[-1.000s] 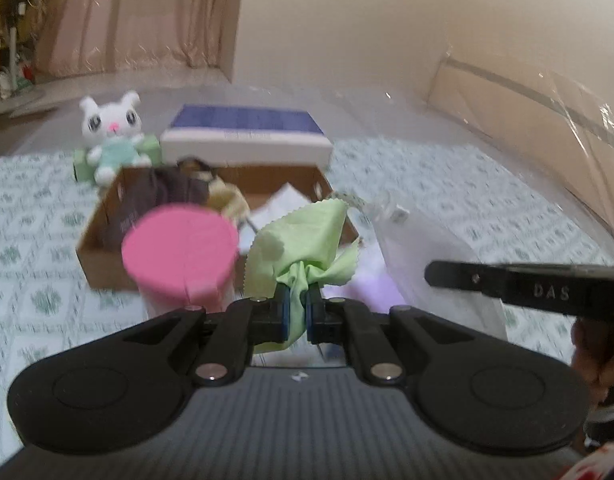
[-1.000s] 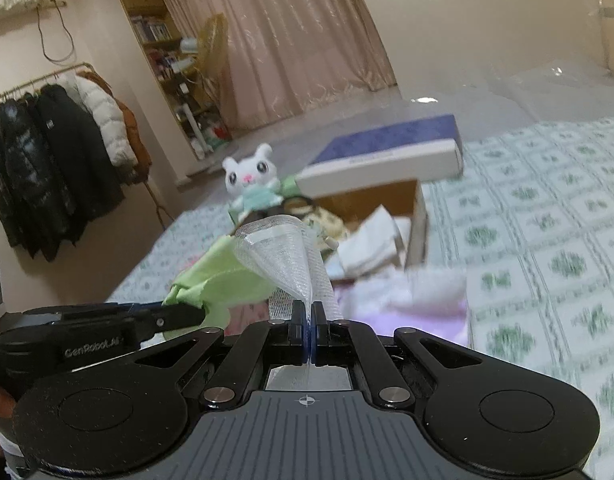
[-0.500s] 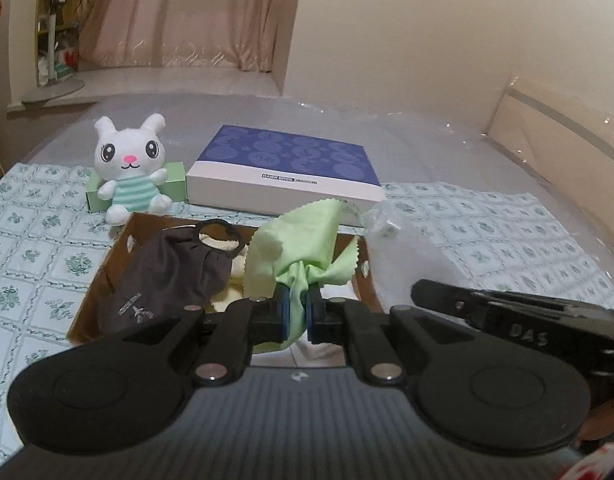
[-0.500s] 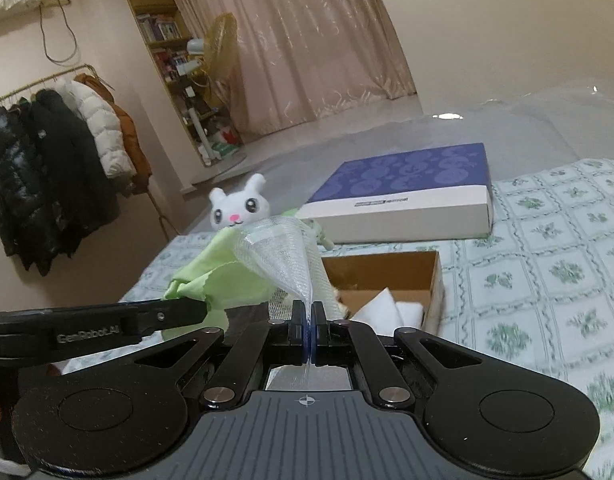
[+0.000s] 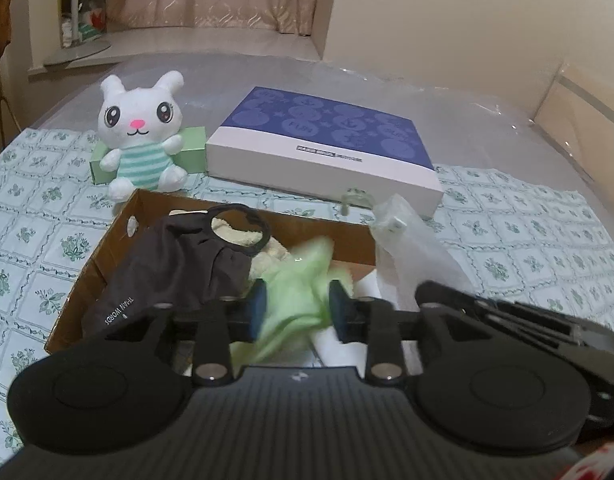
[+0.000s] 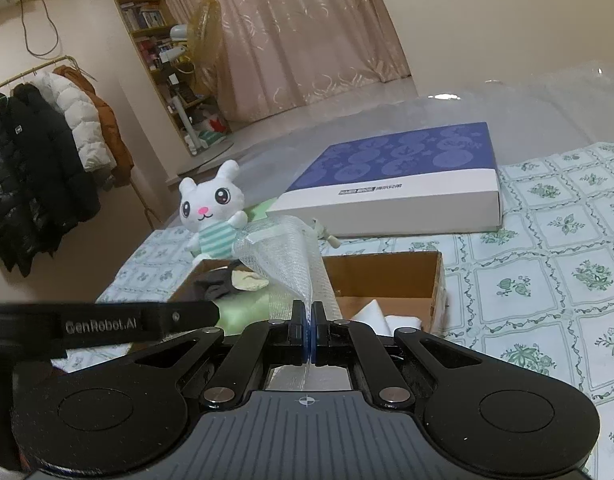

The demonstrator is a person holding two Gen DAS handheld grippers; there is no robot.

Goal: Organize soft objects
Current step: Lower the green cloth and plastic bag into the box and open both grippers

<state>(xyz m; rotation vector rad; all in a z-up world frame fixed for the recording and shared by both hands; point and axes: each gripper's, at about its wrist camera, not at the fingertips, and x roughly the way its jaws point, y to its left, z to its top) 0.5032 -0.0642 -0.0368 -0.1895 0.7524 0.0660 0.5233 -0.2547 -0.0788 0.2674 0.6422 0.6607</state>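
Observation:
An open cardboard box (image 5: 107, 248) on the patterned bed cover holds a dark grey pouch (image 5: 167, 276), cream cloth and white cloths. My left gripper (image 5: 299, 308) hangs over the box and its jaws are opening. The light green cloth (image 5: 299, 280) lies blurred and loose between them, sagging into the box. My right gripper (image 6: 308, 320) is shut on a white mesh bag (image 6: 287, 256), which stands up from its fingers above the box's (image 6: 435, 280) near edge. The same mesh bag (image 5: 411, 248) shows at the right of the left wrist view.
A white plush bunny (image 5: 141, 136) sits against a small green box (image 5: 191, 152) behind the cardboard box. A flat blue-and-white box (image 5: 327, 148) lies at the back. Coats on a rack (image 6: 39, 152) and shelves stand to the left of the bed.
Both grippers moved in over the cardboard box. The left jaws, pinched on the green cloth before, have parted and the cloth has slumped down. The pink lid has left the view.

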